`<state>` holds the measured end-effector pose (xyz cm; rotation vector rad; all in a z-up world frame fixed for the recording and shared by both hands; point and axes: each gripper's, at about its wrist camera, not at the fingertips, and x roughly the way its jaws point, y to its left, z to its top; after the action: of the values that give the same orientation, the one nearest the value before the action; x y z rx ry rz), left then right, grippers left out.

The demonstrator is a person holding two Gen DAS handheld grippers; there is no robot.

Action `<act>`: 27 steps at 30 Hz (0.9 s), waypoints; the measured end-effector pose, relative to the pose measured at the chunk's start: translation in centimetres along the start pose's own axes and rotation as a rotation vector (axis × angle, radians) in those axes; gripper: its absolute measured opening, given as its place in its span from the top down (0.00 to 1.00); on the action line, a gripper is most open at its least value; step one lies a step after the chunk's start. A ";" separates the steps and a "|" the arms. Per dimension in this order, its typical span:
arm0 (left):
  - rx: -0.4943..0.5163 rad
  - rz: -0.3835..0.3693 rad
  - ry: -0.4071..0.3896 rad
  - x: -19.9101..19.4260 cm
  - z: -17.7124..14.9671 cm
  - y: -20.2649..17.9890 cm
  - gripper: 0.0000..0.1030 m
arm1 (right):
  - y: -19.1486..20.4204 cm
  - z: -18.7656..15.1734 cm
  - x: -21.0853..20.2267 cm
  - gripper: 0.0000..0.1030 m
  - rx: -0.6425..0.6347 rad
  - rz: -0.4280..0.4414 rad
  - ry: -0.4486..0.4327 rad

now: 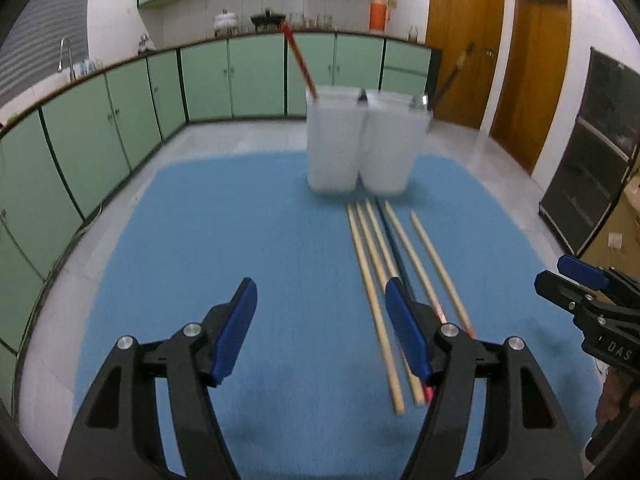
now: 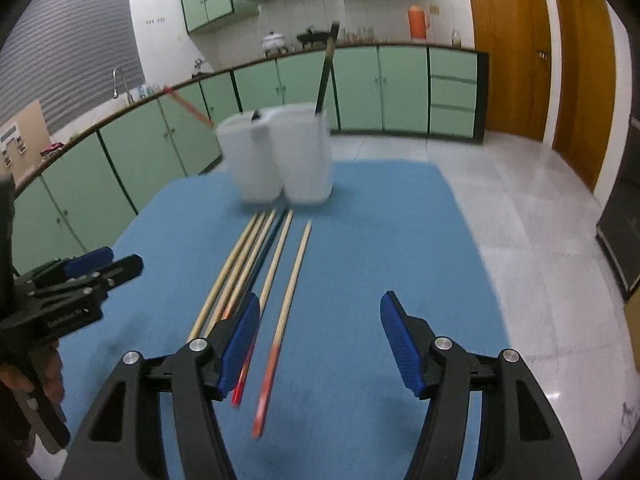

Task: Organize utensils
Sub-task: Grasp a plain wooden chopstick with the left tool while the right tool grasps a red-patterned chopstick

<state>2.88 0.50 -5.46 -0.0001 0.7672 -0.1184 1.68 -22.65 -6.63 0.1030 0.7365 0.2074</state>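
Your left tongs (image 1: 320, 328) stand parted above the blue mat (image 1: 200, 240) that covers the worktop, nothing between the blue pads (image 1: 240, 328). Your right tongs (image 2: 320, 340) are parted about as wide, also empty.

Chopsticks (image 1: 376, 280) lie in a loose row on the mat, running from near you toward the two white containers (image 1: 360, 140). Several are pale wood; one is dark (image 2: 260, 256); two show red-orange near ends (image 2: 266, 384). In the left wrist view the row passes under the right-hand pad of your left tongs; in the right wrist view it passes under the left-hand pad of your right tongs. Contact cannot be told; motion blur.

The containers stand side by side, touching, at the far edge of the mat, just beyond the row's far tips. A red chopstick (image 1: 300, 60) leans out of the left one, a dark chopstick (image 2: 326, 76) out of the right.

Green cabinets (image 1: 248, 76) line the back.
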 end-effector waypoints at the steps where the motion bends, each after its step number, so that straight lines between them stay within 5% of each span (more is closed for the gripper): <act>1: -0.001 -0.002 0.013 0.1 -0.5 -0.1 0.37 | 0.4 -0.6 0.1 0.42 -0.003 0.000 0.010; 15: 0.030 -0.026 0.104 1.4 -4.4 -2.3 0.41 | 2.4 -4.3 1.6 0.72 -0.027 0.043 0.103; 27: 0.034 -0.039 0.135 3.2 -4.5 -3.5 0.47 | 3.2 -5.1 3.3 0.82 -0.050 0.042 0.148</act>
<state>1.68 -3.12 -10.81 0.0252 0.9003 -0.1700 0.13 -18.73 -12.04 0.0559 0.8762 0.2753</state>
